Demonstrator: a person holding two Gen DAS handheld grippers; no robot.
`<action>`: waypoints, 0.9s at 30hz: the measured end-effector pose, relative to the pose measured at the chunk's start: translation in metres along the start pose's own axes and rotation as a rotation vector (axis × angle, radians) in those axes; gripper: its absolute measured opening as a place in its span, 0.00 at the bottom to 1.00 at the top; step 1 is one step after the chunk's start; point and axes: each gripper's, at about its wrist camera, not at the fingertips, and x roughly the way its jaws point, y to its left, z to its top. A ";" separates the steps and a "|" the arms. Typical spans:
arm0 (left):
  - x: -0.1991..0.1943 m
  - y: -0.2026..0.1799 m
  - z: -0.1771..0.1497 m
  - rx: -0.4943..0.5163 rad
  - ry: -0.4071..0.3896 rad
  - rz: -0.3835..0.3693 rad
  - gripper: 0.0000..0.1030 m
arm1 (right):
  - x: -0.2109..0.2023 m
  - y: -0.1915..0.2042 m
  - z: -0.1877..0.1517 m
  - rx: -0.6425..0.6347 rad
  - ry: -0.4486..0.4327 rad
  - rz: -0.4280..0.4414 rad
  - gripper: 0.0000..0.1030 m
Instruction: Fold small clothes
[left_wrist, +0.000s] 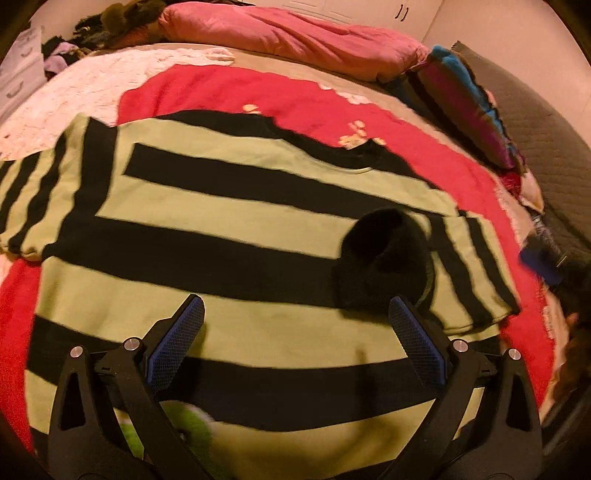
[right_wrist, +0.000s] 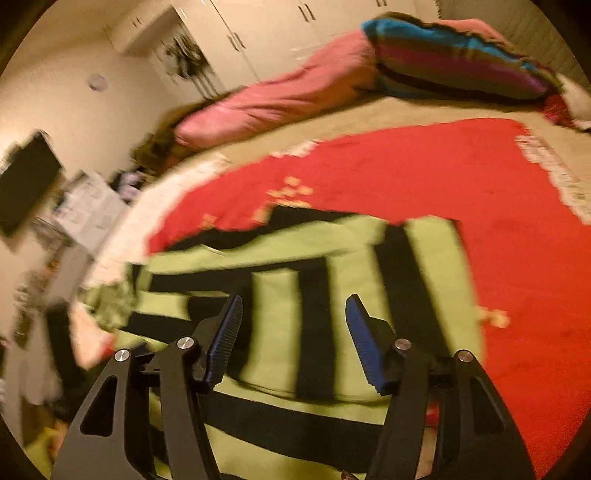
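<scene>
The green shirt with broad black stripes (left_wrist: 229, 229) lies spread on the red fleece blanket (left_wrist: 303, 96), filling the frame's centre. A black knitted sock (left_wrist: 380, 258) rests on it, right of centre. The left gripper (left_wrist: 297, 310) and right gripper (right_wrist: 293, 308) both stand wide apart, holding nothing.

The striped shirt (left_wrist: 229, 236) was seen to be of soft, matt cloth, laid on a fuzzy red blanket (left_wrist: 325, 107). The left gripper (left_wrist: 295, 306) and right gripper (right_wrist: 294, 302) were made of matt black plastic, with ribbed blue pads (left_wrist: 173, 343) and shiny metal pins.
</scene>
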 end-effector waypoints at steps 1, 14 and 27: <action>0.001 -0.003 0.003 -0.006 0.006 -0.011 0.91 | 0.002 -0.003 -0.003 -0.008 0.010 -0.035 0.58; 0.053 -0.027 0.022 -0.161 0.108 -0.160 0.41 | 0.016 -0.029 -0.030 0.044 0.071 -0.142 0.68; -0.017 0.022 0.062 -0.117 -0.114 -0.141 0.10 | 0.017 -0.004 -0.025 0.015 0.046 -0.100 0.67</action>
